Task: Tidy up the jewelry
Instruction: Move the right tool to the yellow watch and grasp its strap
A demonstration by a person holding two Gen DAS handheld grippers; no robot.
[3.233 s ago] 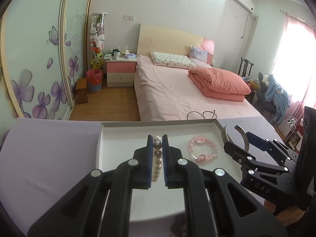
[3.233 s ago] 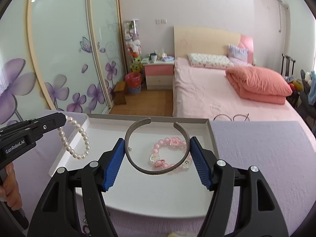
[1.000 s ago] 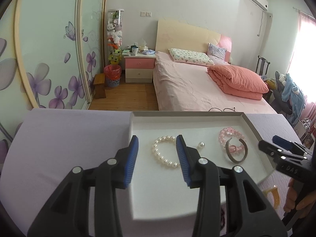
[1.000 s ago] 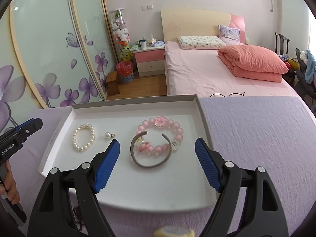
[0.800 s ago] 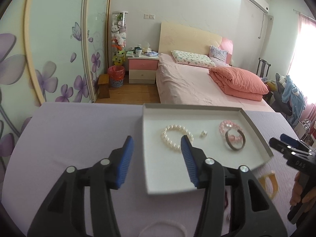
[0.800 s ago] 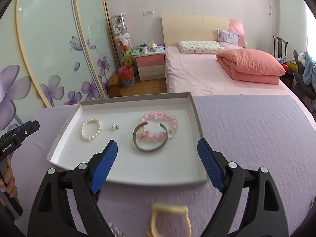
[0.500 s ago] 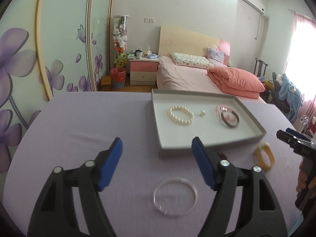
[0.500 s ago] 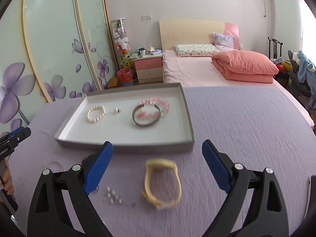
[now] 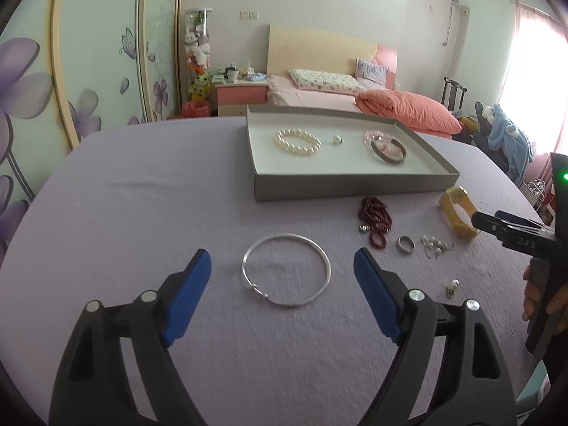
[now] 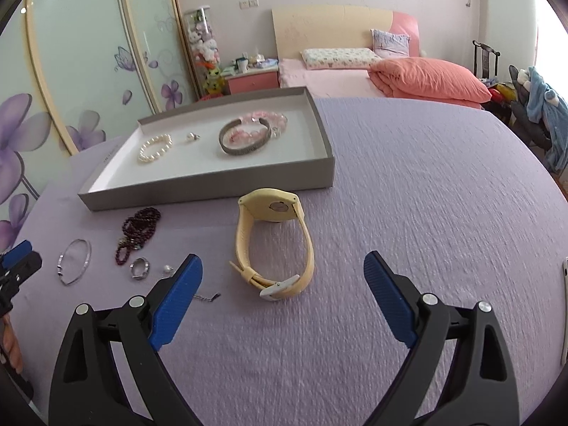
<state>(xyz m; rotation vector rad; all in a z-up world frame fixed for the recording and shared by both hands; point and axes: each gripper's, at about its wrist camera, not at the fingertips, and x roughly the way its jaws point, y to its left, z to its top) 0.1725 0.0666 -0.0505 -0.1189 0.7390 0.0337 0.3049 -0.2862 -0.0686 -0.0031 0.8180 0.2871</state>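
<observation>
A grey tray on the purple cloth holds a pearl bracelet, a small pearl piece, a grey cuff and a pink bead bracelet. My left gripper is open and empty, straddling a thin silver bangle. My right gripper is open and empty, just before a yellow watch.
Loose on the cloth lie a dark red bead string, a silver ring, small pearl earrings and a pearl stud. A bed stands beyond the table.
Both grippers set their bracelets in the tray, opened and pulled back toward me. The loose jewelry in front of the tray has come into view.
</observation>
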